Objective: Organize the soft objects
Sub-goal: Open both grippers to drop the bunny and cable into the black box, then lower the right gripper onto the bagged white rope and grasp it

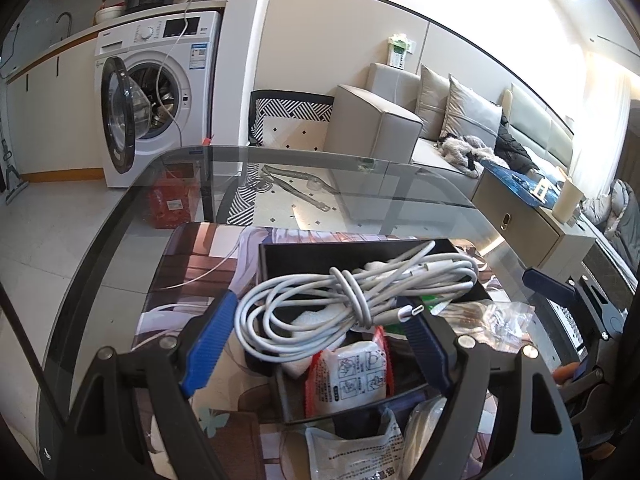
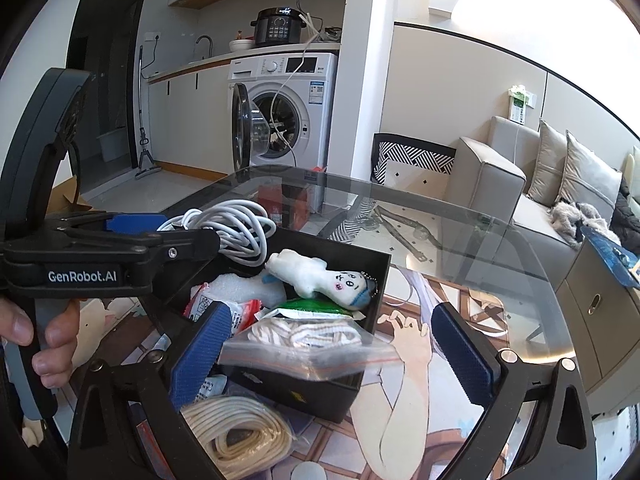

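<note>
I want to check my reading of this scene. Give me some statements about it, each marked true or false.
1. The washing machine door stands open. True.
2. The plush doll lies outside the black box. False: it lies inside it.
3. The right gripper has its jaws shut. False: they stand wide open.
4. The white cable lies between the jaws of the left gripper. True.
5. The table top is wooden. False: it is glass.
</note>
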{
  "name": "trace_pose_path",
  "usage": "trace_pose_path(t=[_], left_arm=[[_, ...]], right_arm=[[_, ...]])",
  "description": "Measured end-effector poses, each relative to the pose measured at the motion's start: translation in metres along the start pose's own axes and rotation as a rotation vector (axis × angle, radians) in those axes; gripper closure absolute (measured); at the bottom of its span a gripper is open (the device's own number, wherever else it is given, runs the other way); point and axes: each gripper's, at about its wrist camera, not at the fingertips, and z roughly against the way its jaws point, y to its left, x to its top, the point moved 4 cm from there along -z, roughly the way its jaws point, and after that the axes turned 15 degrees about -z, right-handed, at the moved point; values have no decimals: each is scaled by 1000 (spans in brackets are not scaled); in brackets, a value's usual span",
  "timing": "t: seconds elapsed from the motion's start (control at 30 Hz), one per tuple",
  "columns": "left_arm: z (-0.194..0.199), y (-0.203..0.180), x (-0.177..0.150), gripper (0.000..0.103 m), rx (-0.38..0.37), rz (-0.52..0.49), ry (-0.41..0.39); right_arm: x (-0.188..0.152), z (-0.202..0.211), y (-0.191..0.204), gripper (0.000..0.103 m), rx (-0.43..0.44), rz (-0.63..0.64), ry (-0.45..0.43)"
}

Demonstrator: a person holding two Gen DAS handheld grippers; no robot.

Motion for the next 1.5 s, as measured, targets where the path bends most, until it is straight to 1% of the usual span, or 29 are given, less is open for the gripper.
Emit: trace_pose_path(t=[0.03, 0.13, 0.23, 0.3, 0.37, 0.4, 0.6, 0.83, 0.97, 1.23, 1.33, 1.5], left_arm=[[1, -2, 0, 20, 0, -10, 1], [5, -7, 1, 13, 4, -33, -8], [11, -10, 1, 11, 4, -46, -17], [16, -11, 0, 7, 10, -52, -21], [23, -12, -2, 1, 15, -58, -31], [27, -13, -4, 0, 19, -65, -36], [40, -16, -14, 0, 34, -104, -31], [49, -18, -28, 0, 57, -122, -23], [50, -19, -35, 0, 62, -129, -19], [44, -18, -51, 0, 71, -156, 10], [41, -16, -57, 0, 73, -150, 17], [35, -12, -66, 0, 71, -138, 50]], right_arm=[[0, 2, 0, 1, -1, -2, -2], [-1, 6, -2, 1, -2, -6, -6], [-3, 10, -4, 1, -4, -11, -7], [-6, 14, -5, 1, -5, -18, -8], [-8, 18, -6, 1, -3, -24, -10], [-9, 20, -7, 1, -2, -29, -11], [-18, 29, -12, 1, -11, -39, -8], [-28, 36, -13, 1, 4, -57, 9], [-38, 34, -10, 1, -4, -44, 41], [-53, 28, -5, 1, 12, -35, 95], [-58, 23, -2, 1, 24, -42, 121], [-65, 15, 4, 1, 42, -58, 166]])
